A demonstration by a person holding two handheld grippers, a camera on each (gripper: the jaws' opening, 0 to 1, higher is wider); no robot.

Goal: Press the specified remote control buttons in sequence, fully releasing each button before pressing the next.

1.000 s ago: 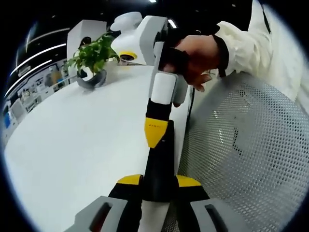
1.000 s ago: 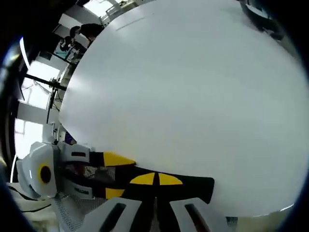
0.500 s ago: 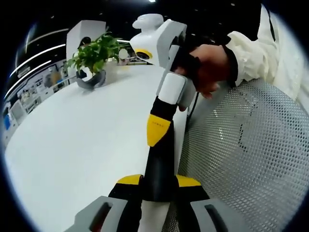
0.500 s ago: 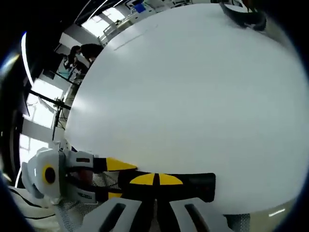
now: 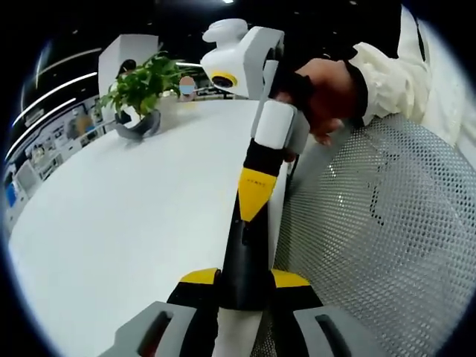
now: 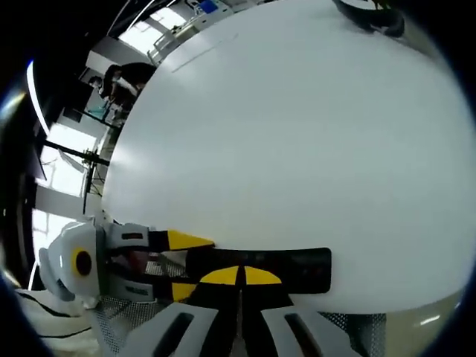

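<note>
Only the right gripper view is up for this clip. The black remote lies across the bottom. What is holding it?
Observer: In the left gripper view, the left gripper has its jaws on either side of the remote, clamping it.
Operator: And the dark thing at my top edge?
Observer: A dark pot holding a leafy green plant, standing on the white table.
Operator: Who drives the right gripper?
Observer: A hand in a white sleeve grips it. The right gripper points its closed yellow tip at the remote.
</note>
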